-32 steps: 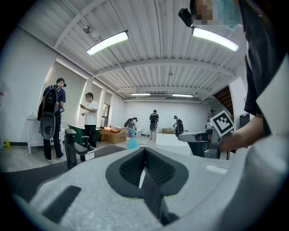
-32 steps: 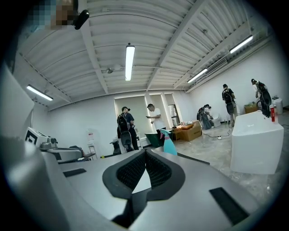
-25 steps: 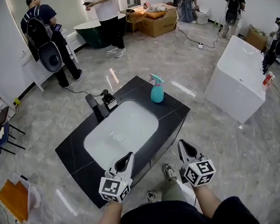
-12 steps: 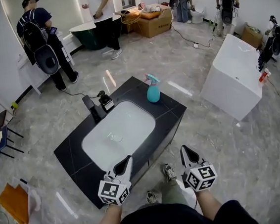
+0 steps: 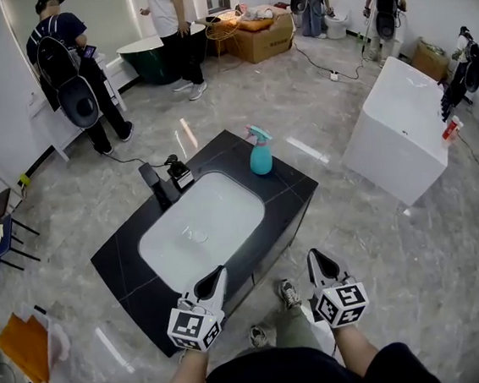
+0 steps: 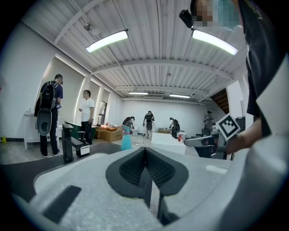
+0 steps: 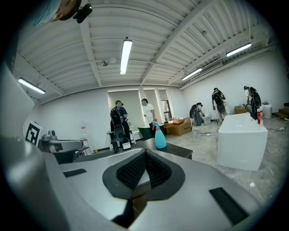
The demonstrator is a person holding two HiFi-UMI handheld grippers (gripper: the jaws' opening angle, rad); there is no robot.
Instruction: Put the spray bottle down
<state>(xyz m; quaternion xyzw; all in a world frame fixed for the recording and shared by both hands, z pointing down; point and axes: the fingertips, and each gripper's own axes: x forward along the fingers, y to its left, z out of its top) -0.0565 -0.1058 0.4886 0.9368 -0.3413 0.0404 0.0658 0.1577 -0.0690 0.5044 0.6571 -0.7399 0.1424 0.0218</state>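
The teal spray bottle point(image 5: 259, 152) stands upright on the far right corner of the black counter point(image 5: 295, 191), with nothing touching it. It also shows far off as the bottle point(image 6: 126, 140) in the left gripper view and the bottle point(image 7: 160, 136) in the right gripper view. My left gripper point(image 5: 217, 275) hovers over the counter's near edge, shut and empty. My right gripper point(image 5: 317, 259) hangs off the counter's near right side above the floor, also shut and empty. The jaws of the left gripper point(image 6: 145, 151) and the right gripper point(image 7: 145, 155) meet at the tips.
A white basin point(image 5: 200, 224) is sunk in the counter, with a black faucet point(image 5: 154, 185) and a small black box point(image 5: 180, 174) behind it. A white block point(image 5: 403, 127) stands to the right. Several people stand at the back. My shoe point(image 5: 289, 294) is by the cabinet.
My right gripper has drawn a little back toward my body and lower. The left gripper stays put. The bottle still stands in the same place on the counter.
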